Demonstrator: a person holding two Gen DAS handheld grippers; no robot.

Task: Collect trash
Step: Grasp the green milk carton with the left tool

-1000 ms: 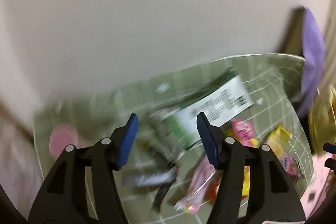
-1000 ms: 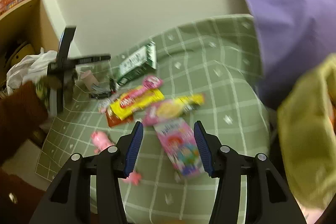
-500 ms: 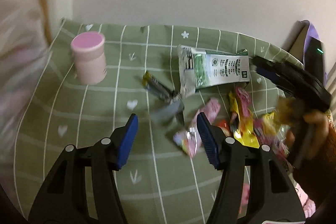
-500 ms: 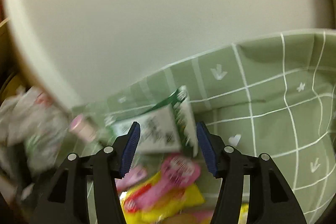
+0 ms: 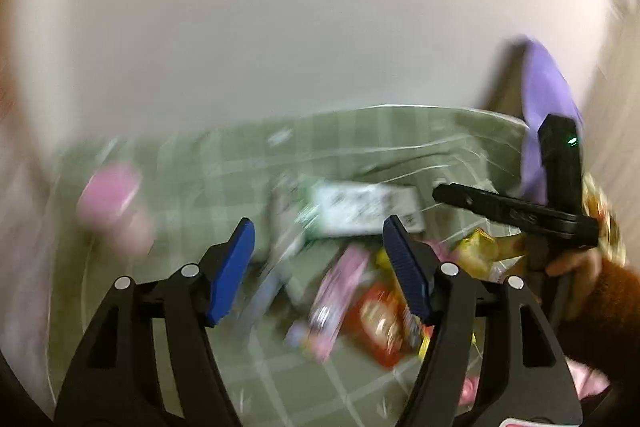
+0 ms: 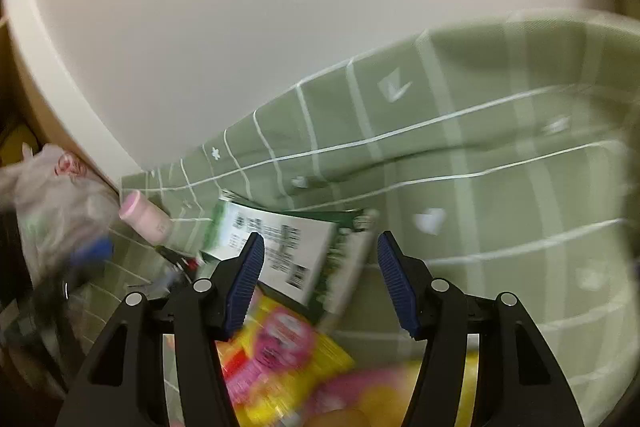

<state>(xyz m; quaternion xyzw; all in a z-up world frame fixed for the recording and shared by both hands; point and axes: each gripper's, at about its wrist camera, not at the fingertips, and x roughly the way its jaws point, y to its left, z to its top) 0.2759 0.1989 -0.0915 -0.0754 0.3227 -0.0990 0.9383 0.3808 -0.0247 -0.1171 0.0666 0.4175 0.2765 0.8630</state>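
From the left wrist view, the left gripper [image 5: 318,259] stands wide open, its blue pads [image 5: 232,269] well apart and holding nothing; it hangs above a green checked cloth [image 5: 360,143] without touching the litter under it. Between and below its fingers lie a pink wrapper [image 5: 338,301] and a red wrapper [image 5: 378,323], with a white and green pouch [image 5: 360,209] just beyond the tips and a pink cup [image 5: 110,201] off to the left (all badly blurred). At the right edge the right gripper [image 5: 516,213] reaches in over the cloth, held by a hand [image 5: 572,267] in an orange sleeve; whether its jaws are spread cannot be told from here. A purple cloth [image 5: 548,131] hangs behind it. From the right wrist view, the right gripper [image 6: 318,279] is also wide open and empty, poised over the pouch [image 6: 280,251], which lies flat on the cloth [image 6: 480,131]. A yellow and pink wrapper [image 6: 288,351] sits just beneath its fingers, touching the pouch's near edge. The cup [image 6: 144,219] lies left of the pouch, beside a plastic bag [image 6: 52,203].
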